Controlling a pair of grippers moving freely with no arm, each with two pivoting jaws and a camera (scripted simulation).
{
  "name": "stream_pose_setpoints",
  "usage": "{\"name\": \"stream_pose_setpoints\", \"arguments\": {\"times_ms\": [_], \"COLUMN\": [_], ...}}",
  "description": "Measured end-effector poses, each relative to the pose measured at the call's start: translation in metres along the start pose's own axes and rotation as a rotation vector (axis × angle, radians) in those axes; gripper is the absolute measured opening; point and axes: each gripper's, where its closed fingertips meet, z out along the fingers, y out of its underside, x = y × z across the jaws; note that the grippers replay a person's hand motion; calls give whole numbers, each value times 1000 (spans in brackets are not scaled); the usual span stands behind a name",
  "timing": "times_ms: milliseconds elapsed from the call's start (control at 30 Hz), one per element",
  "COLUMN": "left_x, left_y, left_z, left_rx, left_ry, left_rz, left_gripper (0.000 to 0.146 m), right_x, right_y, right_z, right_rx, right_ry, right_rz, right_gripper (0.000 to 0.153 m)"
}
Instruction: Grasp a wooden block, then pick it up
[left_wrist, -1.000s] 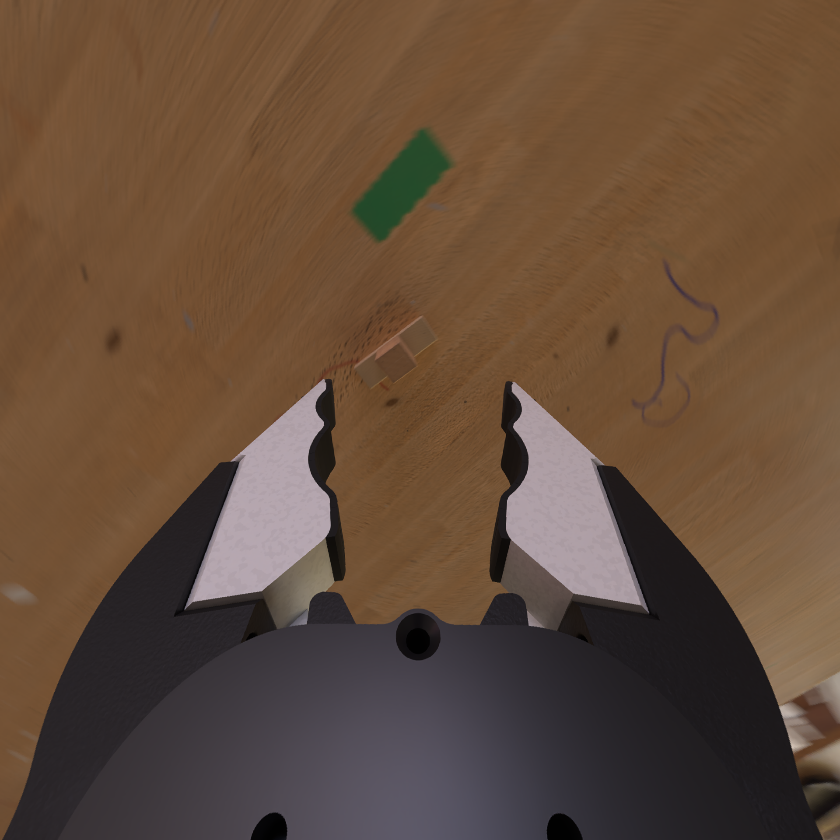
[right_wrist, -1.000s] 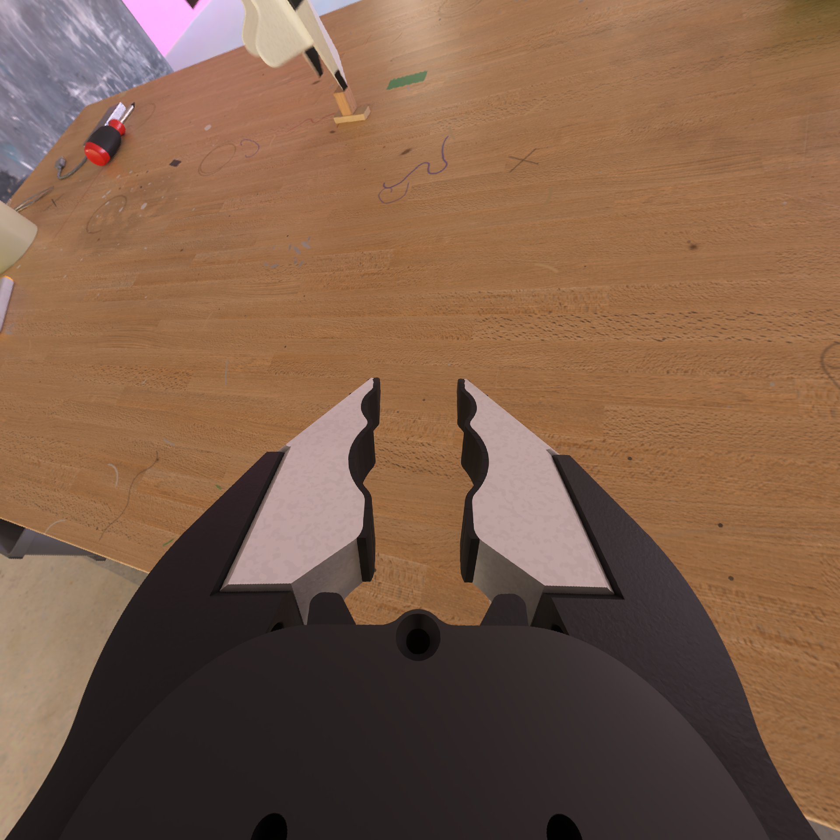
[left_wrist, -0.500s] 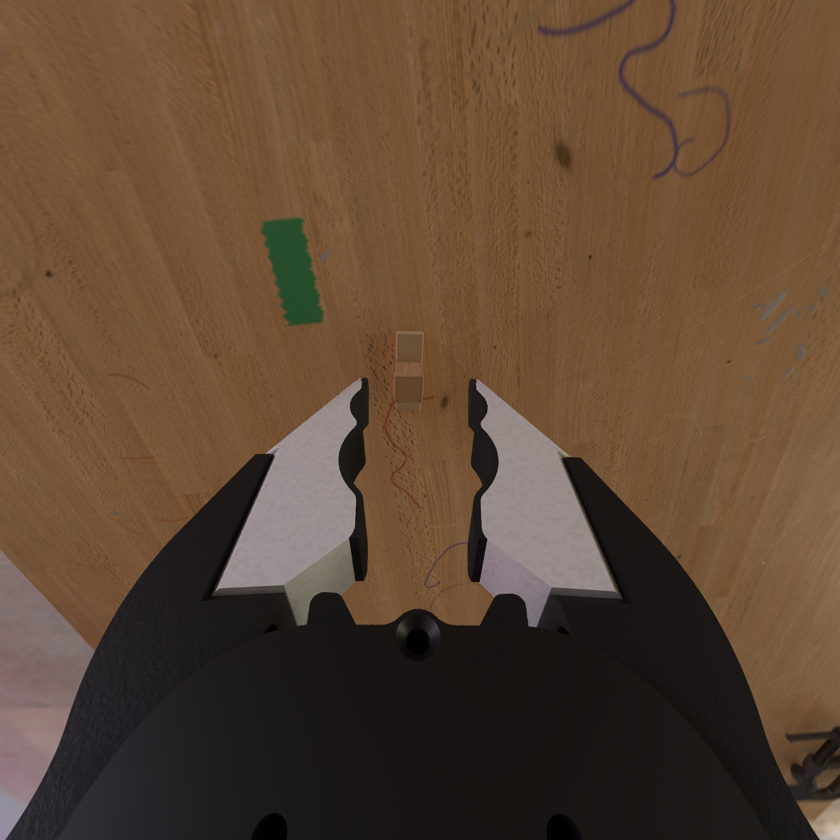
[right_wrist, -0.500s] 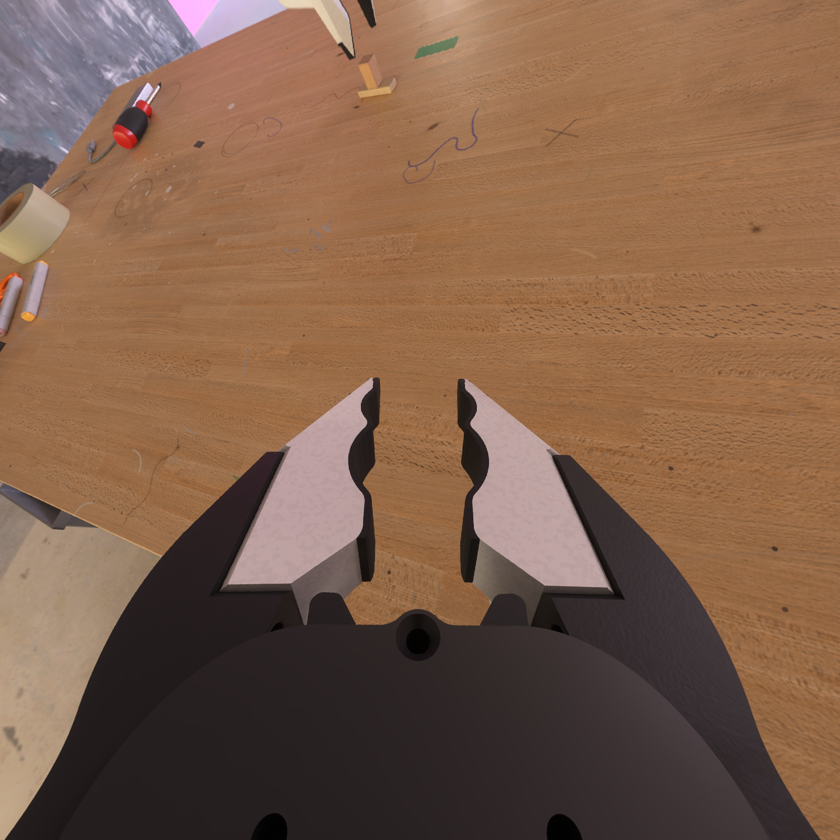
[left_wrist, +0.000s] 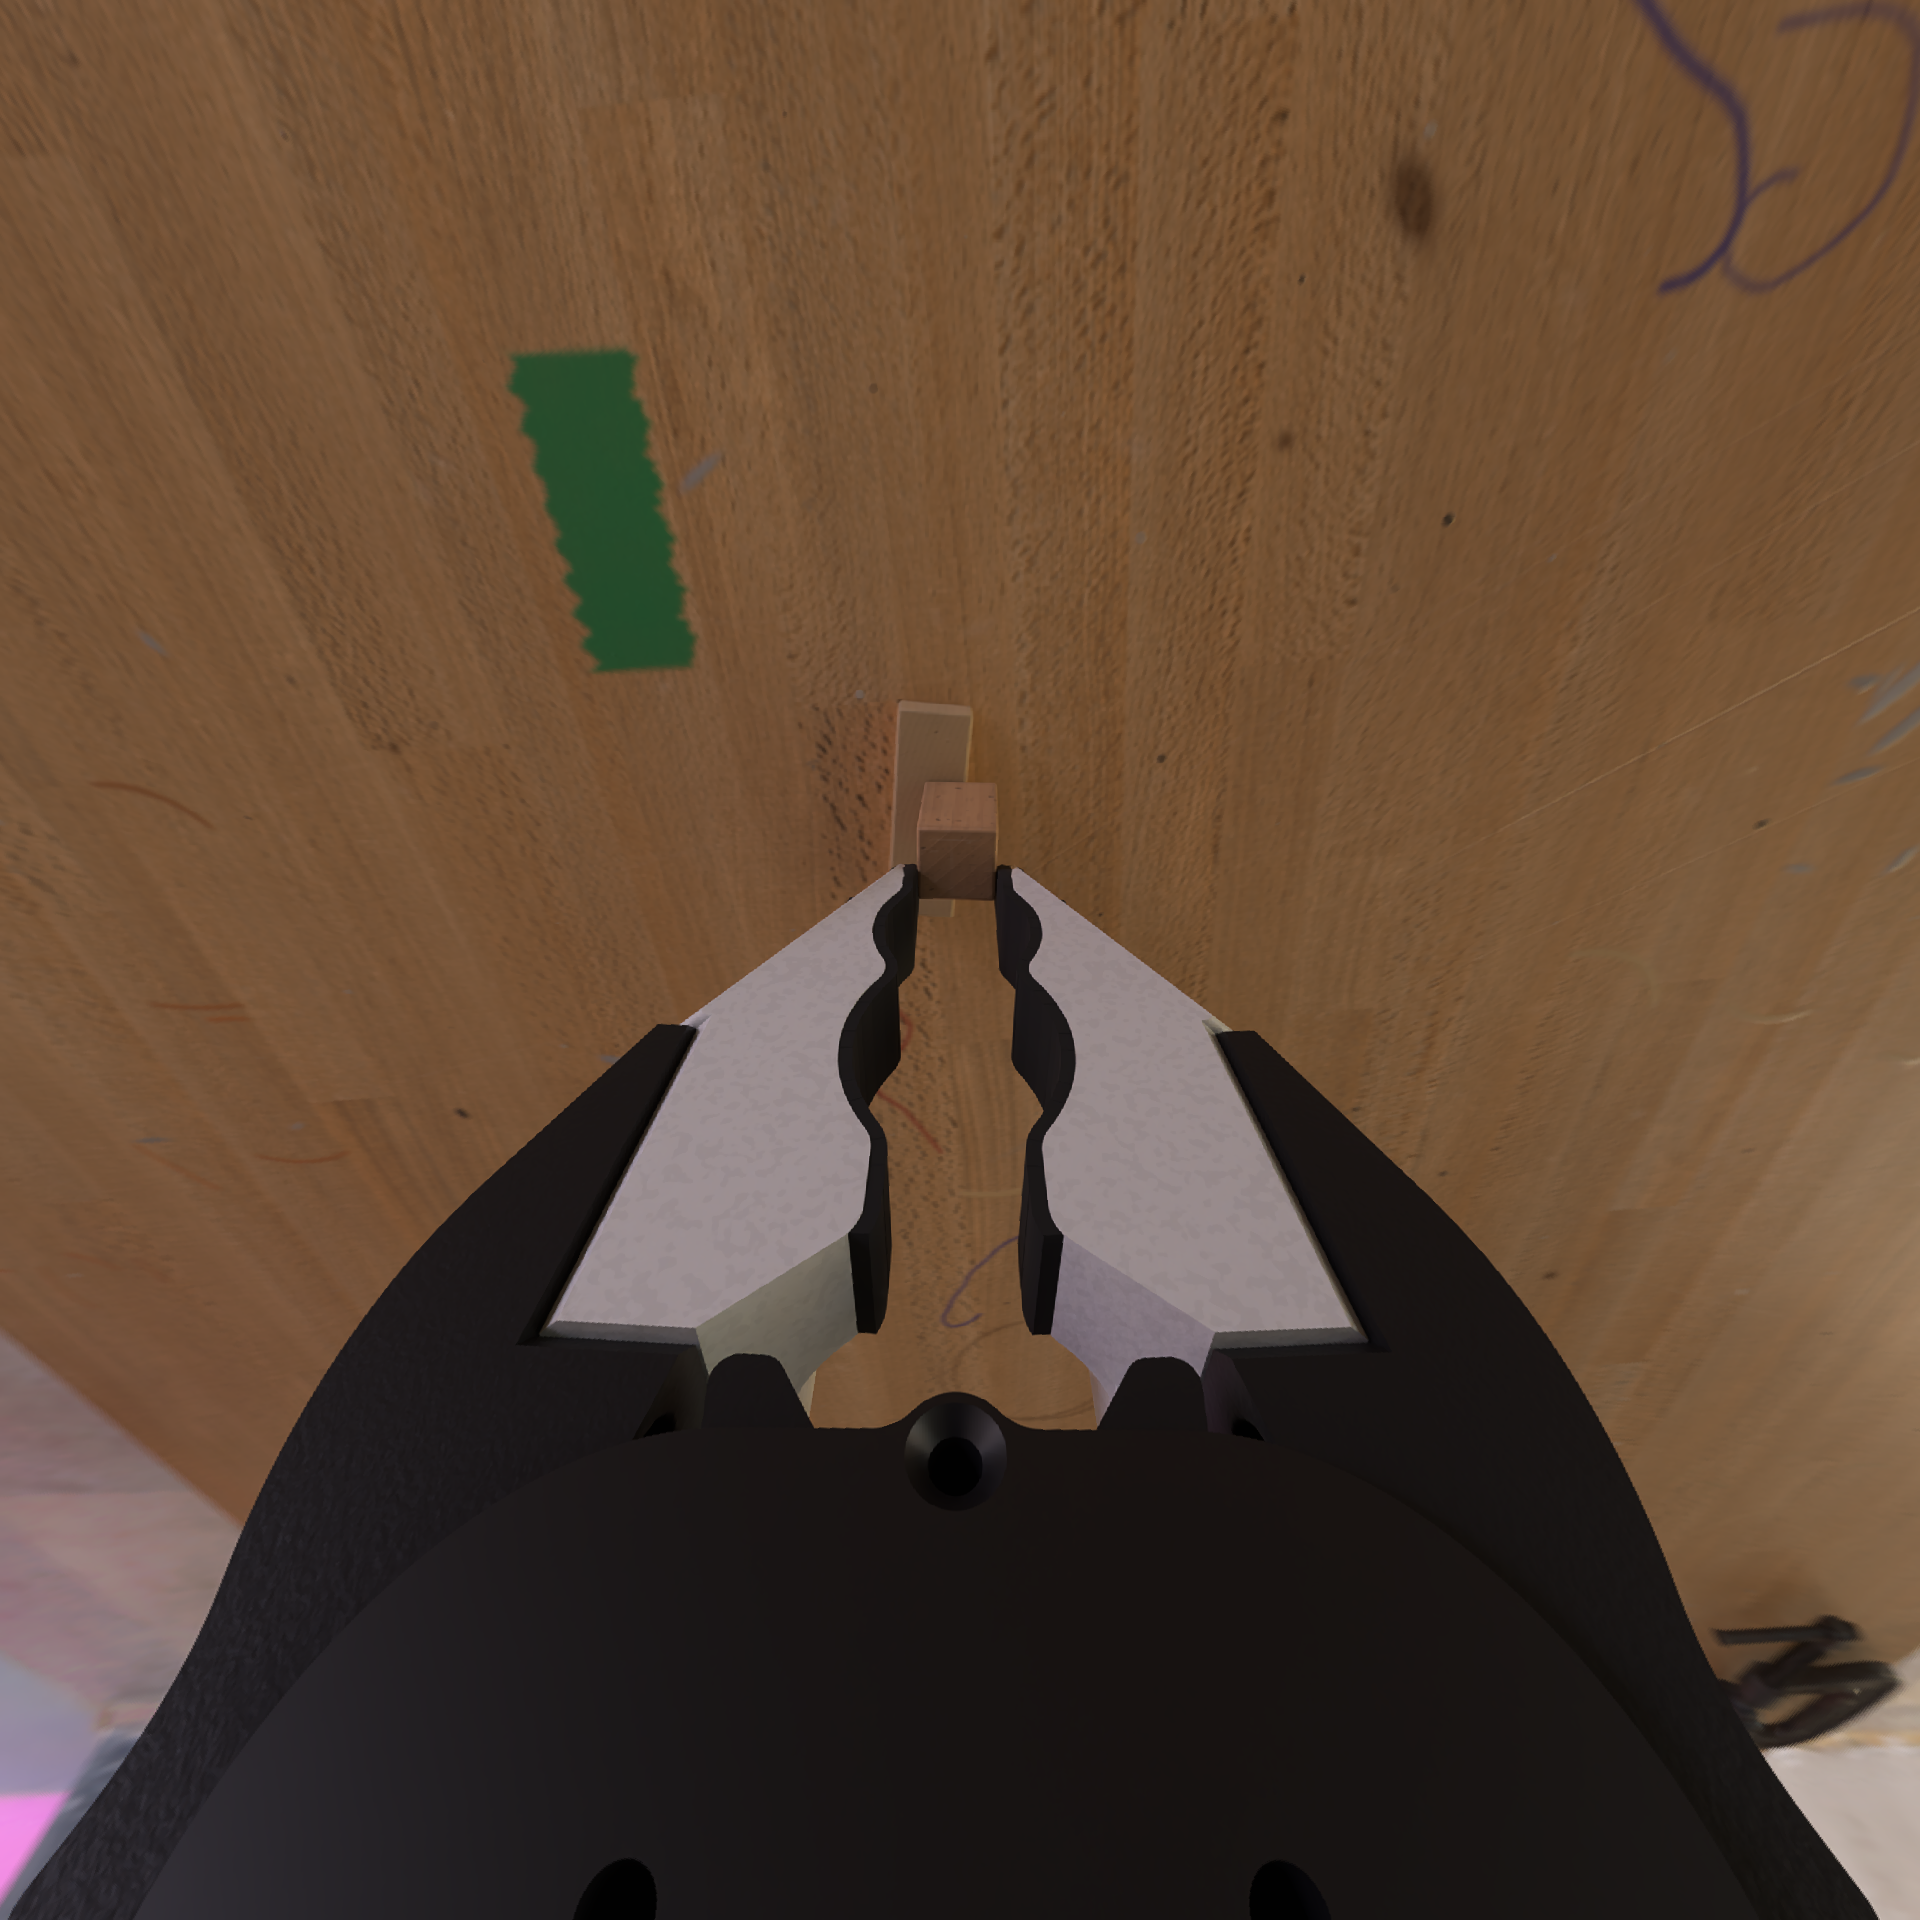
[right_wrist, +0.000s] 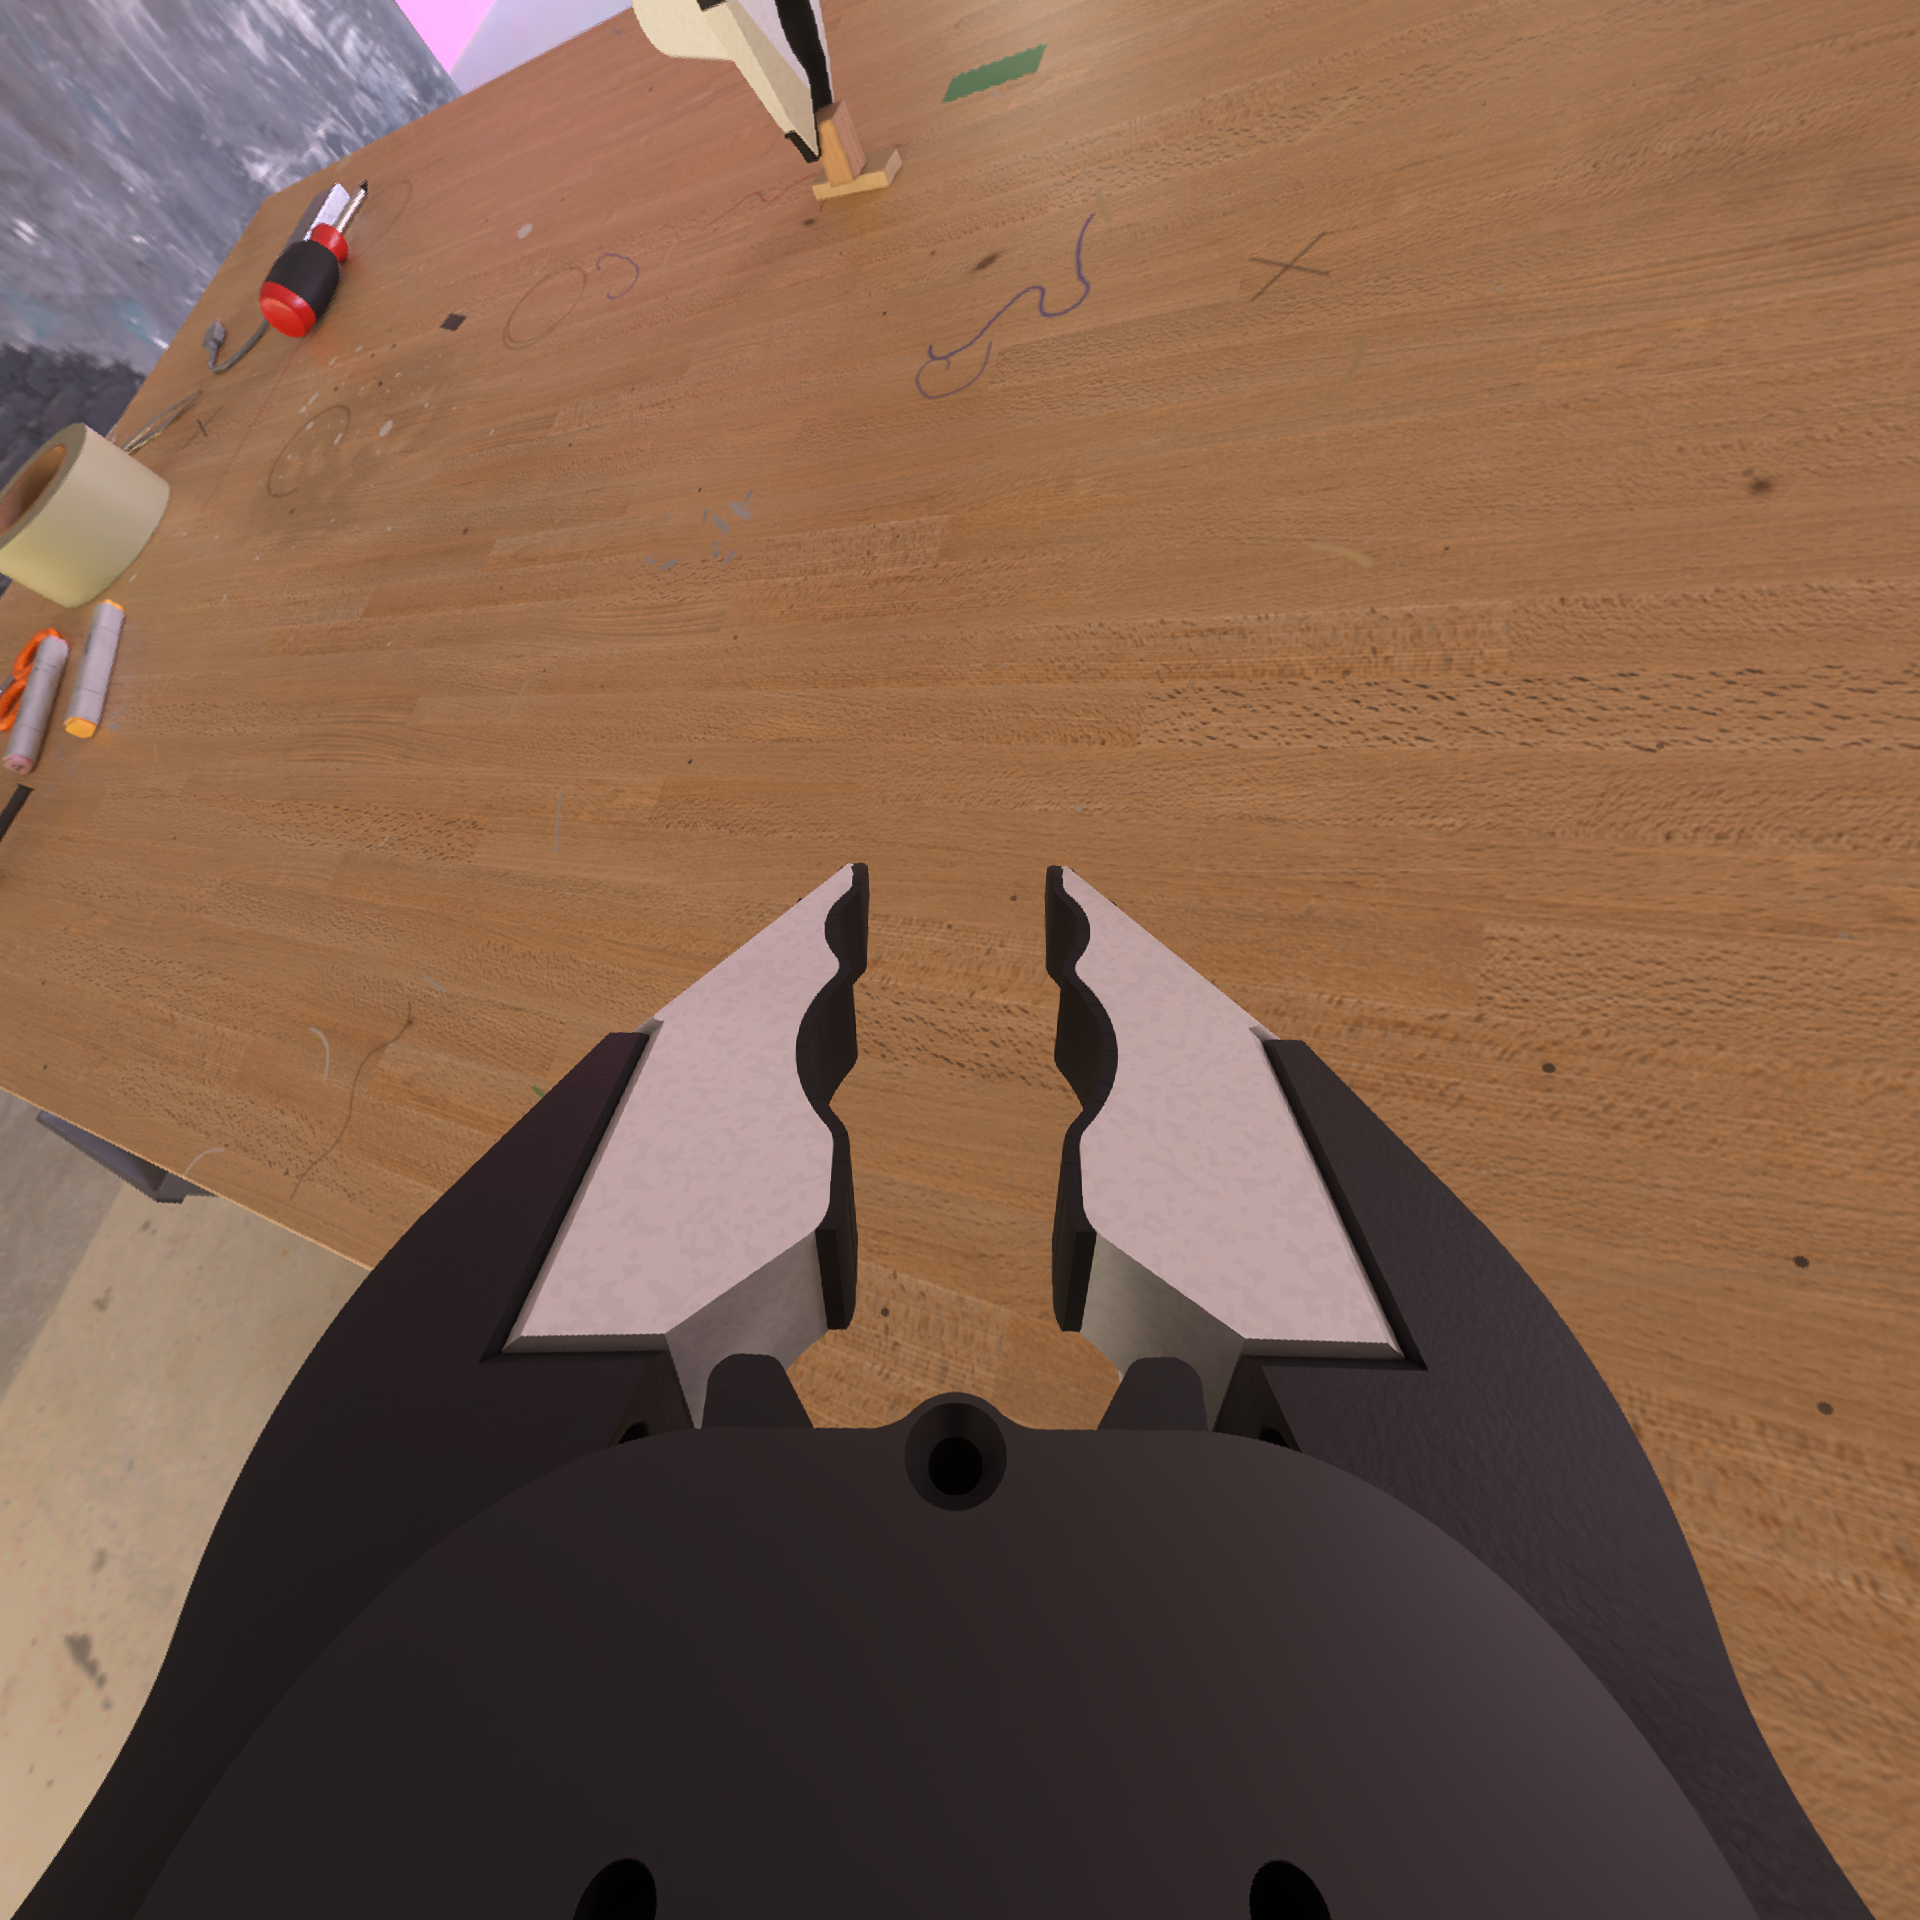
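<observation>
A small brown wooden block stands upright on a pale flat wooden piece on the table. In the left wrist view my left gripper has its tips against both sides of the block, shut on it, and the block still rests on the flat piece. The right wrist view shows the same block and flat piece far off, with the left gripper's fingers coming down on them. My right gripper is open and empty, above bare table.
A green tape patch lies left of the block. At the table's left side lie a red and black screwdriver, a tape roll and markers. The table edge runs at lower left.
My left gripper has turned, come down to the block and narrowed from wide open until its tips touch the block's sides. The right gripper has drifted slightly, still open.
</observation>
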Motion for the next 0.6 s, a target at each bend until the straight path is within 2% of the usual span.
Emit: {"name": "stream_pose_setpoints", "arguments": {"times_ms": [133,600], "left_x": [6,7], "left_y": [-3,0], "left_z": [0,1], "left_rx": [5,-27], "left_ry": [47,18], "left_rz": [-71,-35], "left_gripper": [14,14], "right_x": [-1,-3], "right_y": [0,1], "right_z": [0,0], "right_rx": [-4,-10], "right_ry": [2,2], "right_rz": [-5,-15], "right_gripper": [34,34]}}
